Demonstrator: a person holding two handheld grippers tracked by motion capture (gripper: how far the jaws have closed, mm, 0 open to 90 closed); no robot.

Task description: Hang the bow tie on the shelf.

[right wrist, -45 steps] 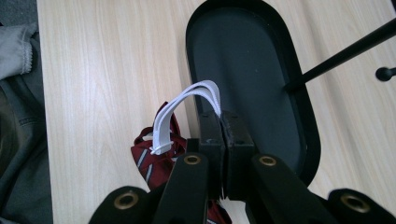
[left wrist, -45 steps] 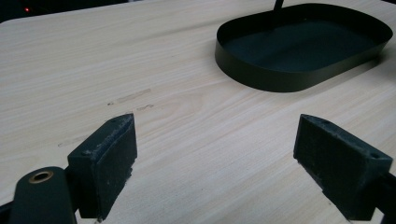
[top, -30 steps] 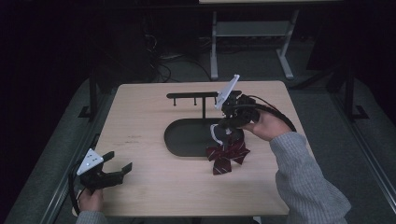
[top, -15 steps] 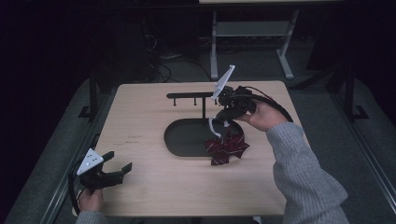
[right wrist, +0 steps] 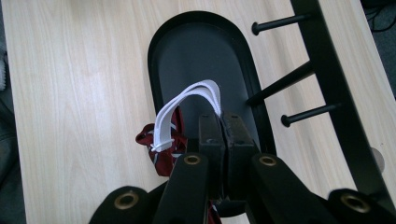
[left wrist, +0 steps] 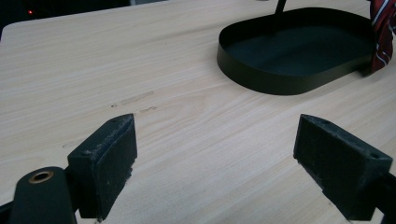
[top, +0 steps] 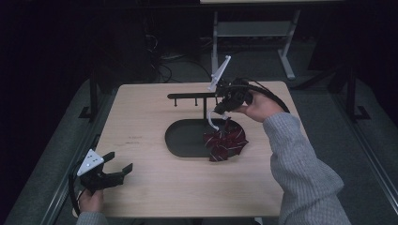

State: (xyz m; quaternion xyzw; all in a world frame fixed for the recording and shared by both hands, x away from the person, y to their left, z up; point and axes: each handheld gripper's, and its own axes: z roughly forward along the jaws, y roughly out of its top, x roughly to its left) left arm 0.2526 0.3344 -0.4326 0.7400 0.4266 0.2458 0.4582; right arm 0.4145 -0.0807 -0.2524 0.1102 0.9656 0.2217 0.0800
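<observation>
Pale wooden table (top: 141,117), dark room: we lift a soft bow tie (top: 224,143).
Our right gripper (right wrist: 219,122) pinches its limp white strap (right wrist: 187,105), the best hold; left gripper (left wrist: 215,158) gapes, holding nothing.

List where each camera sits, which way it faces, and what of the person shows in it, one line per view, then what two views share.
High view: above the person's side, looking forward and down on the table; both forearms, left gripper, right gripper.
Left gripper view: low over the tabletop, looking across at the black tray; its open jaws.
Right gripper view: above the stand, looking down; its jaws shut on the white loop of the red plaid bow.
Shared: tray and bow appear in all.
</observation>
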